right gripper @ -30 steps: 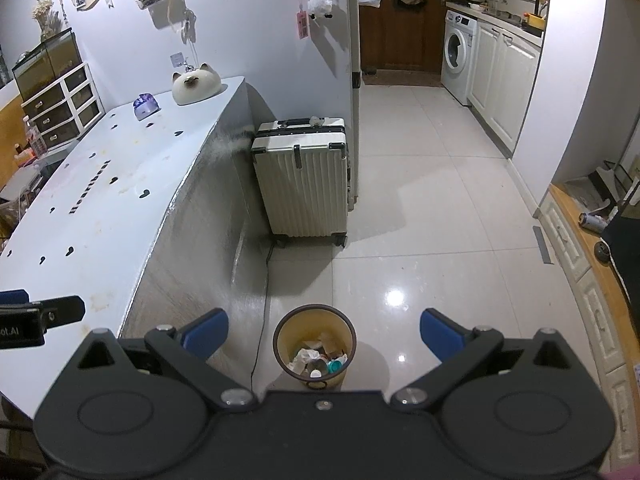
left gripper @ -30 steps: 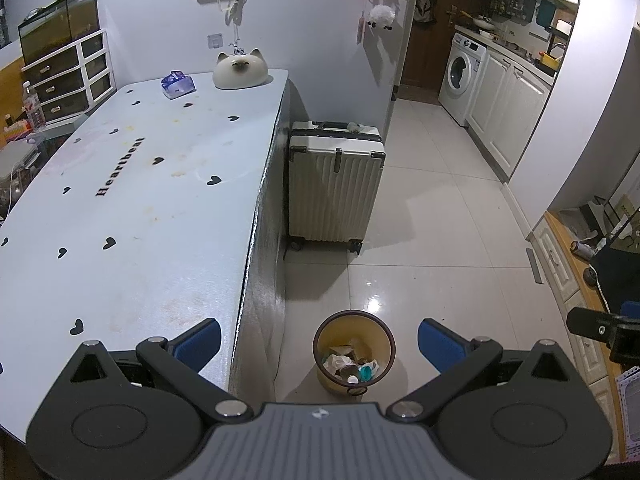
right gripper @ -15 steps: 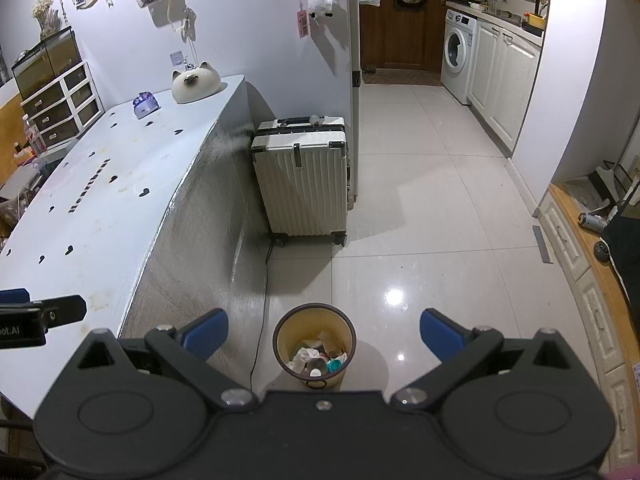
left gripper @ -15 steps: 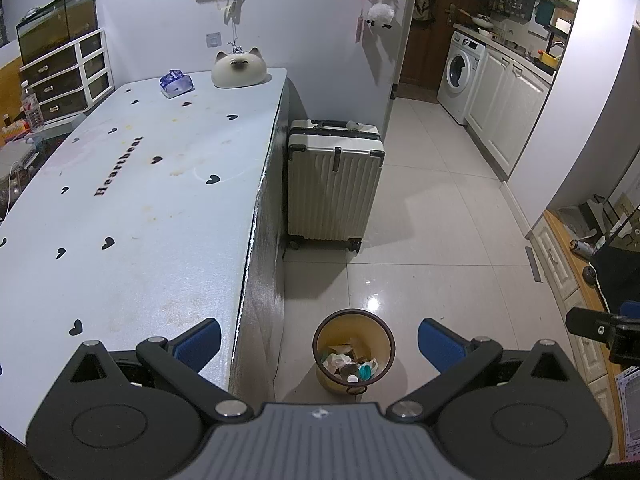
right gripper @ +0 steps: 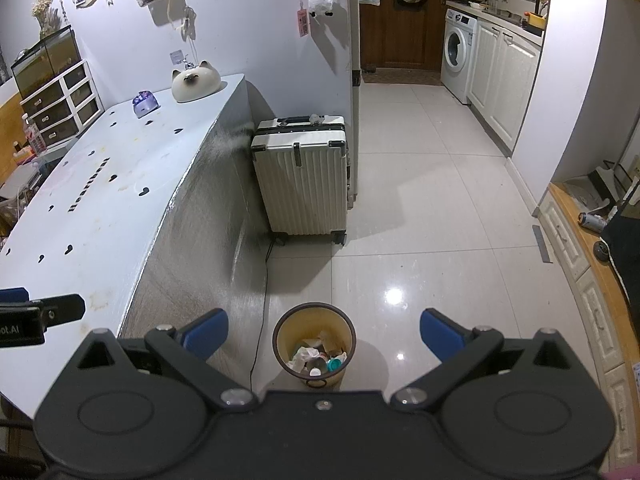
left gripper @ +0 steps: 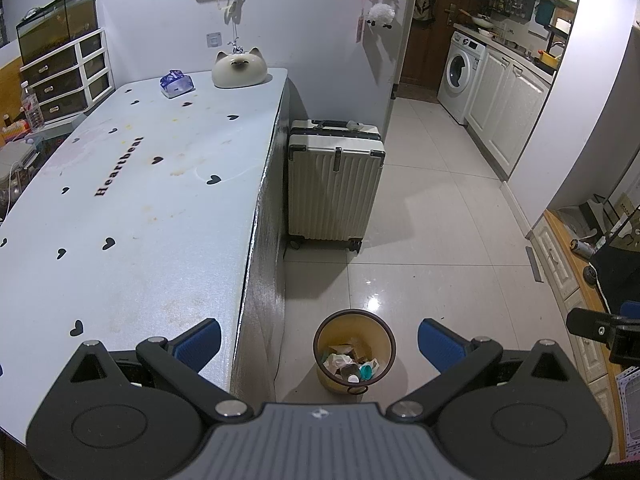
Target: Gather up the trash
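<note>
A yellow waste bin (left gripper: 354, 350) (right gripper: 314, 350) stands on the tiled floor beside the table's end, holding crumpled paper, a bottle and a teal cap. My left gripper (left gripper: 319, 342) hovers high above it, open and empty, blue pads wide apart. My right gripper (right gripper: 324, 334) is likewise open and empty over the bin. A blue-and-white wrapper (left gripper: 176, 84) (right gripper: 145, 103) lies at the far end of the white table (left gripper: 140, 184) (right gripper: 96, 208), next to a cat-shaped ceramic piece (left gripper: 239, 69) (right gripper: 196, 80).
A white suitcase (left gripper: 335, 184) (right gripper: 302, 176) stands against the table's side. A black cable (right gripper: 260, 320) runs down the floor near the bin. Kitchen cabinets and a washing machine (left gripper: 460, 74) line the right. Drawers (left gripper: 68, 76) stand at the far left.
Both views have shifted only slightly; the grippers stay open and nothing was picked up or dropped.
</note>
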{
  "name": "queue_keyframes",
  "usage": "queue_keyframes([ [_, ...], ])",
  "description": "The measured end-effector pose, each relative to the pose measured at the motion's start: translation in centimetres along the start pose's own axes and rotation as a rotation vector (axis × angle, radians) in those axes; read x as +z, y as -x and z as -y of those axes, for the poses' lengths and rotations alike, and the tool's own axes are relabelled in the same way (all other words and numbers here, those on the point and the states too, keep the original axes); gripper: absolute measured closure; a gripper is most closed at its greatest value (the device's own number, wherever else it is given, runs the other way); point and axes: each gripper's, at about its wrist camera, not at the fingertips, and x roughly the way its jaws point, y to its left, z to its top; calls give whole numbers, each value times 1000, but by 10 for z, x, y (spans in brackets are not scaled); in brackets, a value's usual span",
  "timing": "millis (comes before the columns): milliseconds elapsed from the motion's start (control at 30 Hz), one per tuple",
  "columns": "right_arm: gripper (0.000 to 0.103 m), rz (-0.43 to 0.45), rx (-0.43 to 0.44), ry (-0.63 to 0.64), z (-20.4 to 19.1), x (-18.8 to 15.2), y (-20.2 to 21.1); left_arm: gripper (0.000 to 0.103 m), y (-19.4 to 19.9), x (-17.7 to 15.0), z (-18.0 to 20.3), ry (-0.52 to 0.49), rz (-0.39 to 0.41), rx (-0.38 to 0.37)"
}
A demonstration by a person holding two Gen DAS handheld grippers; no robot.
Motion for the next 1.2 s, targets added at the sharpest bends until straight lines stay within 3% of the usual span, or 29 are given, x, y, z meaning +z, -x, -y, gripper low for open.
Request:
queue_keyframes([
  [1200, 0, 0, 1, 2, 2, -1, -1, 0, 1, 0, -1, 0, 0, 0],
])
